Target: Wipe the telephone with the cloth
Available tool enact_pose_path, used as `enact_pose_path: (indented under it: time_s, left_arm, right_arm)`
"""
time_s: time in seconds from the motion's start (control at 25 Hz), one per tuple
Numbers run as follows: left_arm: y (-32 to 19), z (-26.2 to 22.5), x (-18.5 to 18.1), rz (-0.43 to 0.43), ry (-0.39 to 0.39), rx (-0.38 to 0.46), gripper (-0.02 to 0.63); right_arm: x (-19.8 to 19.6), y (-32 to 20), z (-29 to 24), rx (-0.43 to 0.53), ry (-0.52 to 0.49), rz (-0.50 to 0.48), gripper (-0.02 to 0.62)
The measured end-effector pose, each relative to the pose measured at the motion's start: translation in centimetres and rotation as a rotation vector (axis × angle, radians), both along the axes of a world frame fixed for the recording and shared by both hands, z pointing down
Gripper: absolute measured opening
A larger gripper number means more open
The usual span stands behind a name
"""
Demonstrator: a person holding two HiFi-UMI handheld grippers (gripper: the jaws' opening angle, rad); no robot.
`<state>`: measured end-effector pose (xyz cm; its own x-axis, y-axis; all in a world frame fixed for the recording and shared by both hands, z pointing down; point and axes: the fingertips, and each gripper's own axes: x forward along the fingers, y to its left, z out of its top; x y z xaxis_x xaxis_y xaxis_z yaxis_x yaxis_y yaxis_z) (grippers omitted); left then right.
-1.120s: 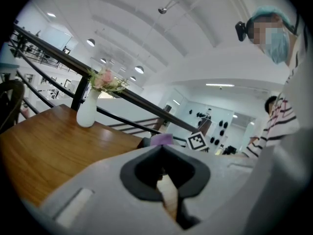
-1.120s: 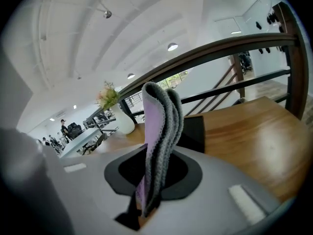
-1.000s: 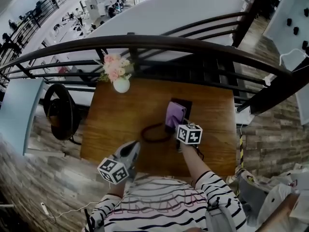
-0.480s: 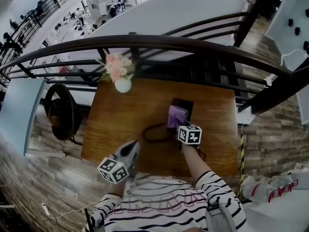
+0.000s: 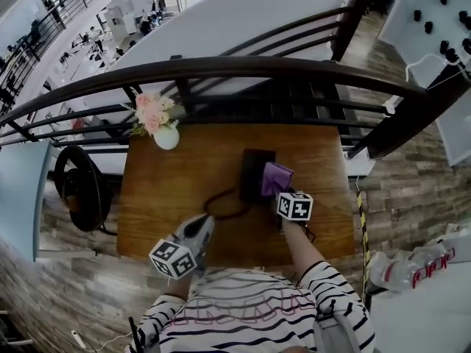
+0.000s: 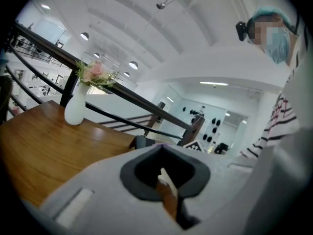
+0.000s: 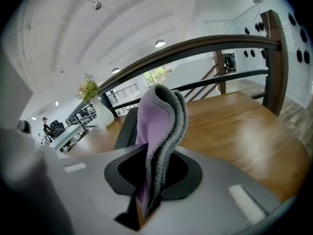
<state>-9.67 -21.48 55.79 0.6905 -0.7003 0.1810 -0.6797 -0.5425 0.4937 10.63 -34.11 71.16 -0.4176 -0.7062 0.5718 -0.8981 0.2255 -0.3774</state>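
Striped sleeve (image 5: pixel 324 282) nearest, leading to the right gripper (image 5: pixel 284 195). Left gripper (image 5: pixel 199 230) sits at the near edge of the wooden worktop (image 5: pixel 169 190), near-left of the telephone (image 5: pixel 254 171) and apart from it. Its fingers (image 6: pixel 164 177) are pressed together with nothing between them.

Right gripper is just off the telephone's near-right corner. Fingers clamped tight on the cloth (image 7: pixel 159 121), which is purple on one side and grey on the other. Cloth is folded and sticks up out of the fingers. In the head view the cloth overlaps the telephone's right edge; can't tell whether it touches or sits just above.

Telephone is a dark flat slab lying about mid-worktop, long side running away from the person. In the right gripper view it shows just behind the cloth, to the left.

Dark cord (image 5: pixel 224 206) lies in a loop on the worktop off the telephone's near-left corner, between the telephone and the left gripper.

White vase (image 5: pixel 166 137) with pink flowers (image 5: pixel 153 112) stands upright far-left of the telephone, well apart, at the worktop's far-left corner.

Beyond the telephone a dark curved railing (image 5: pixel 243 68) runs along the worktop's far edge.
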Motion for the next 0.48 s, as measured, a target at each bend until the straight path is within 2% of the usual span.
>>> enact_pose_path:
  time_s: [0.24, 0.48]
  left_arm:
    - [-0.3, 0.0, 0.2, 0.011, 0.002, 0.001, 0.002]
    - [-0.2, 0.2, 0.2, 0.005, 0.001, 0.001, 0.002]
  right_arm:
    - [1.5, 0.3, 0.2, -0.007, 0.019, 0.028, 0.054]
    - [0.5, 0.7, -1.0, 0.028, -0.012, 0.020, 0.052]
